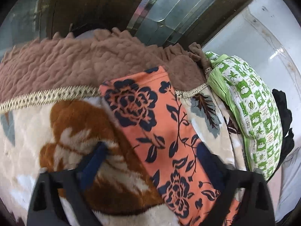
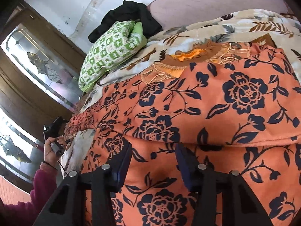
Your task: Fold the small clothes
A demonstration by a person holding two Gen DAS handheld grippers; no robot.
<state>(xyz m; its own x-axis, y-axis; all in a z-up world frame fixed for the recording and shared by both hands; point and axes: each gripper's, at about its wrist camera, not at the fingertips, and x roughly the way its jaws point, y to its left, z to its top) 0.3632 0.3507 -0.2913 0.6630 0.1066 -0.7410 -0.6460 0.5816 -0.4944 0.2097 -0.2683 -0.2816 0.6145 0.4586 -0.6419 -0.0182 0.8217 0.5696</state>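
Observation:
An orange garment with dark blue flowers [image 2: 216,113] lies spread on a cream leaf-print blanket [image 2: 207,30], its embroidered brown neckline [image 2: 197,54] at the far side. My right gripper [image 2: 153,160] hovers low over a fold ridge of it. Its jaws stand partly apart with flat cloth showing between them, and the pads do not pinch it. In the left wrist view a long narrow part of the garment [image 1: 143,113] runs diagonally between the wide-apart fingers of my left gripper [image 1: 150,156]. The left finger [image 1: 97,156] rests over the blanket [image 1: 37,131].
A green-and-white pillow [image 2: 109,52] and a black cloth [image 2: 131,17] lie at the bed's far corner. A brown quilted cover [image 1: 75,62] borders the blanket. Wooden panels with glass [image 2: 37,66] stand close by. A hand in a maroon sleeve [image 2: 52,150] holds the left gripper [image 2: 54,130].

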